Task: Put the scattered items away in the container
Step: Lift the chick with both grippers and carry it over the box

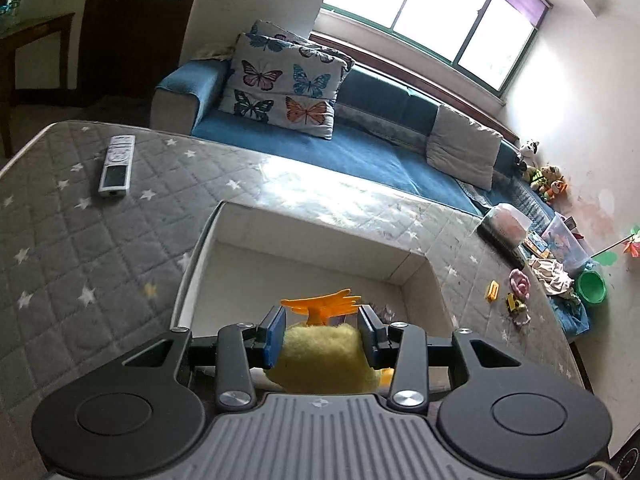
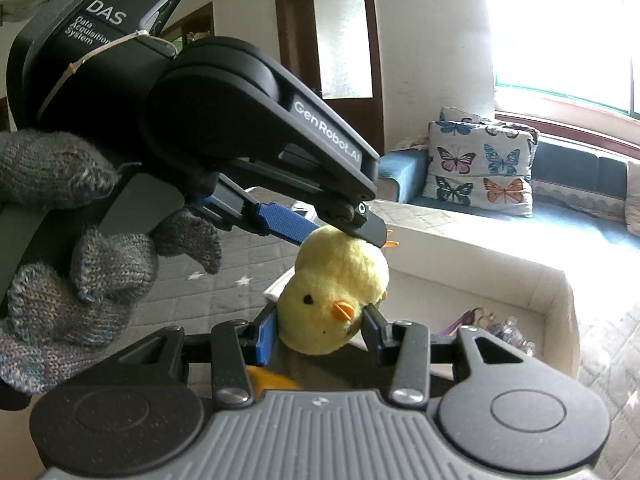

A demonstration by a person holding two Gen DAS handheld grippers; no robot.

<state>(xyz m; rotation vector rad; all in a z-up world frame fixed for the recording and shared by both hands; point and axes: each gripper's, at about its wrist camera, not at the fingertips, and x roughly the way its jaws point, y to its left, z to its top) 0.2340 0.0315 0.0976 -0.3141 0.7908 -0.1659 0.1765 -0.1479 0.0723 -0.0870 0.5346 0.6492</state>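
Evidently both tools grip the same plush chick (image 2: 334,288): the left gripper (image 1: 322,334) pinches its lower body from above, orange feet (image 1: 320,304) poking forward, while the right gripper (image 2: 320,330) clamps its head from the sides. Held this way, the toy hangs above the near edge of the white container (image 1: 320,240), probably a handover or joint drop. Other small toys (image 1: 516,302) lie near the quilted table's (image 1: 80,240) right edge.

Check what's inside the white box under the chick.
The white box holds a purple-and-clear item against its right wall. The plush chick and both tools cover the rest of the floor.
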